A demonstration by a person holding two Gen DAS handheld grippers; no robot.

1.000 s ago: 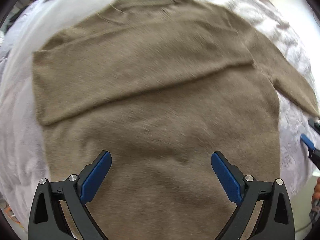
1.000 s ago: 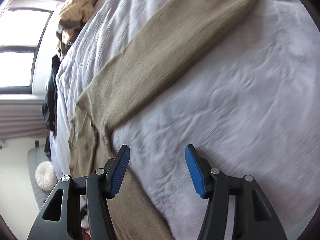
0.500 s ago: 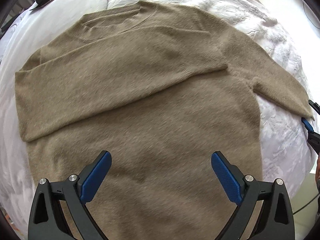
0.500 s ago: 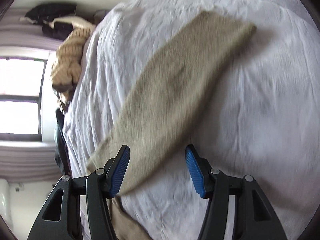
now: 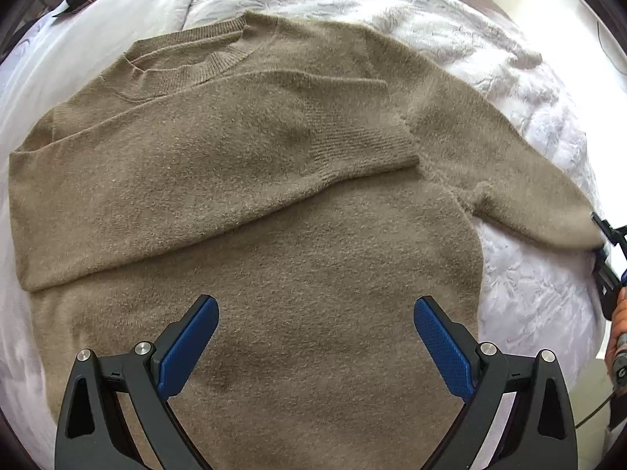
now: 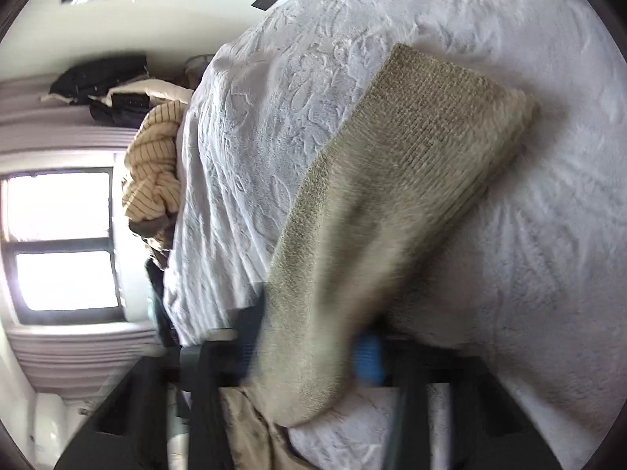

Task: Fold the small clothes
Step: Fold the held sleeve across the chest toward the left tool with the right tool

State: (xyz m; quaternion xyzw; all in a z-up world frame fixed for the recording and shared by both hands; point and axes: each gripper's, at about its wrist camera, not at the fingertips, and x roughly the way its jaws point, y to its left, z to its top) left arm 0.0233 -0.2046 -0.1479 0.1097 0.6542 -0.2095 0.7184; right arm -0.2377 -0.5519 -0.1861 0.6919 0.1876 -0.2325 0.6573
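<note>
Hovering over the tan sweater [image 5: 274, 243] spread on the white bedspread [image 5: 450, 31], the left gripper [image 5: 315, 337] stands wide apart, holding nothing. One sleeve [image 5: 219, 164] lies folded across the chest. The other sleeve [image 6: 376, 227] runs between the right gripper's [image 6: 313, 352] blue pads [image 6: 368, 360]; motion blur hides whether they clamp it. Striped clothes [image 6: 154, 168] are heaped at the bed's far edge.
</note>
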